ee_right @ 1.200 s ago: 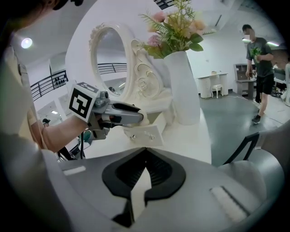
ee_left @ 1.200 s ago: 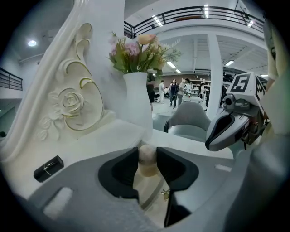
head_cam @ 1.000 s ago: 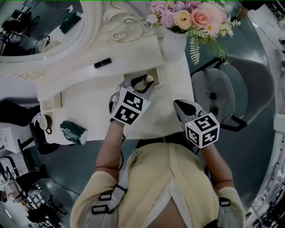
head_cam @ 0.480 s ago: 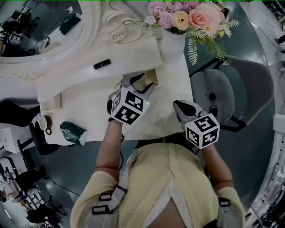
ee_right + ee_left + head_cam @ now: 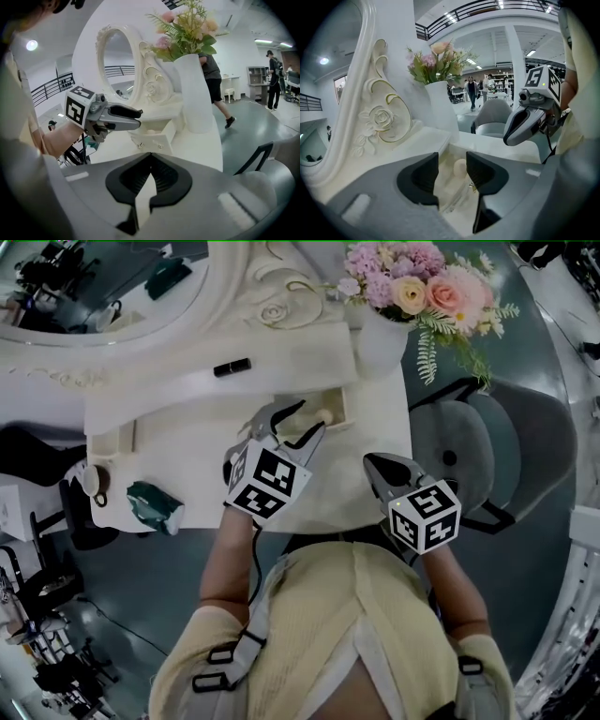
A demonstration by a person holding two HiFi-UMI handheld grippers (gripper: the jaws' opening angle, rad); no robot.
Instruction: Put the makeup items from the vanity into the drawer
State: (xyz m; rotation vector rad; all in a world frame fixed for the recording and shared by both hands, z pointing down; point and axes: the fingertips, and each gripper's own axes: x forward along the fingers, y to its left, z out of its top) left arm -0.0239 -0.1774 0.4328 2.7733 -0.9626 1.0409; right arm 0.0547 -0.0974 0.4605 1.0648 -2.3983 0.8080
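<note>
Drop-off step, apparently complete: left claw (image 5: 452, 171), jaws just opened, released, hangs over the open drawer (image 5: 154, 143); beige makeup sponge (image 5: 460, 167) lies inside, ungripped; right claw (image 5: 148, 187) clenched, empty; next calls for the black lipstick (image 5: 232, 367), far left of it.

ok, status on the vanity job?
Grippers: left gripper just opened, empty, at the open drawer; right gripper shut, empty. In drawer: beige round item. On vanity shelf: black tube, not yet moved. Nothing seen blocking it.

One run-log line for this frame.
left gripper: jaws just opened, nothing gripped, above drawer | beige sponge: in drawer | right gripper: jaws shut, empty | black tube: on vanity shelf
</note>
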